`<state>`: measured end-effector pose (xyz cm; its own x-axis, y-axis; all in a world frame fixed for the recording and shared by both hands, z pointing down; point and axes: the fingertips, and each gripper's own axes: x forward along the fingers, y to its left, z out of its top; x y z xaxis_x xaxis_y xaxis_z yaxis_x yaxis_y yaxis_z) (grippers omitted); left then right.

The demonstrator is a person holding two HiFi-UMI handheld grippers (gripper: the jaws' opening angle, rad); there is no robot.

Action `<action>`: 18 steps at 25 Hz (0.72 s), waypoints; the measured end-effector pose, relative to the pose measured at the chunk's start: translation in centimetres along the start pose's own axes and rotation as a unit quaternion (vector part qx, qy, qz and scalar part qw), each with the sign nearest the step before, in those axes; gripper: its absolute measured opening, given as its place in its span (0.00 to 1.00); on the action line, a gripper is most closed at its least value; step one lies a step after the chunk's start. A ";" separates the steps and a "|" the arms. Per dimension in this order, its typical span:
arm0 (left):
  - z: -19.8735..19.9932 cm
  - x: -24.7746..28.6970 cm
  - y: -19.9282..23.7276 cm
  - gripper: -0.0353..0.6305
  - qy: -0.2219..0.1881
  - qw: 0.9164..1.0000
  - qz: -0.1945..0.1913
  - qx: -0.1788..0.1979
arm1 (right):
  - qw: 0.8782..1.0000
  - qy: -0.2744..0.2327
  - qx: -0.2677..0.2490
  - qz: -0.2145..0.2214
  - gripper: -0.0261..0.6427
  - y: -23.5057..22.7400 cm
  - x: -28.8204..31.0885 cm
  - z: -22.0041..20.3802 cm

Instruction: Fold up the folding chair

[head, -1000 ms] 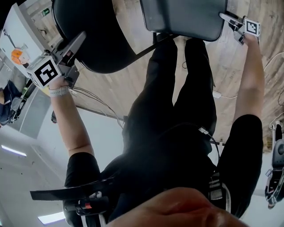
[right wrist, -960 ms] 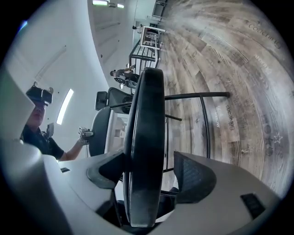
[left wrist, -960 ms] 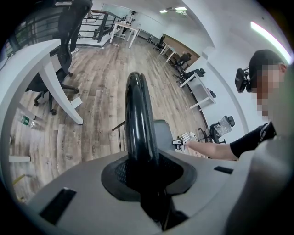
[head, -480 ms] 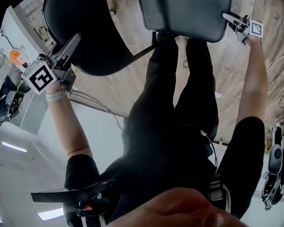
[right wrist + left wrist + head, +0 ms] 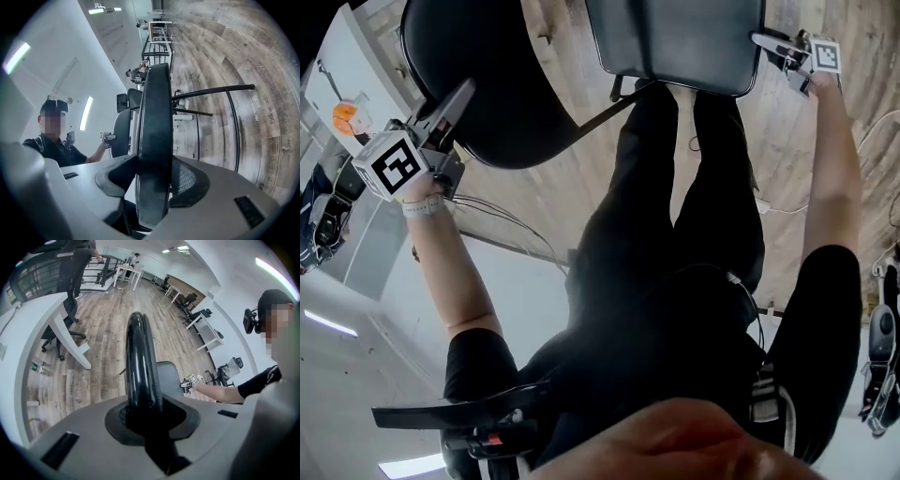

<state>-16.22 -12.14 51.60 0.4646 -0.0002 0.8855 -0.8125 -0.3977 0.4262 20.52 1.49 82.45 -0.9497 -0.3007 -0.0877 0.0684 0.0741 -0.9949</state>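
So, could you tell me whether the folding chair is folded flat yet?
Not yet: in the head view the seat and backrest sit apart, not pressed flat together.

Around you: a wood-plank floor, a white desk (black office chair beside it).

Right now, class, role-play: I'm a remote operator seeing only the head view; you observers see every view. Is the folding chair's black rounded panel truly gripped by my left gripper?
Observer: Yes. The left gripper is clamped on the black rounded panel by its glossy rim; its jaws have just been closing.
Operator: And my right one?
Observer: The right gripper has the grey rectangular panel edge-on between its jaws, which have just been closing; both pads look pressed against it.
Operator: What lies beyond that panel?
Observer: The chair's thin black tube frame reaches out above the wooden plank floor.
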 end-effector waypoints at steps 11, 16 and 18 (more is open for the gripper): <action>-0.3 -5.4 3.5 0.16 -0.018 0.999 0.027 0.013 | 0.996 0.059 -0.030 0.056 0.25 9.0 10.4 -0.6; -0.9 -11.0 7.2 0.16 -0.022 0.999 0.023 0.010 | 0.995 0.044 -0.040 0.080 0.21 14.9 19.1 -0.9; -0.8 -11.4 8.1 0.16 -0.023 0.999 0.027 0.008 | 0.994 0.042 -0.046 0.090 0.18 15.6 21.2 -0.9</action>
<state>-28.36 -14.57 45.09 0.4359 -0.0650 0.8977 -0.8316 -0.4104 0.3741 1.15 -2.90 65.12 -0.9471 -0.1942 -0.2555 0.2149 0.2076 -0.9543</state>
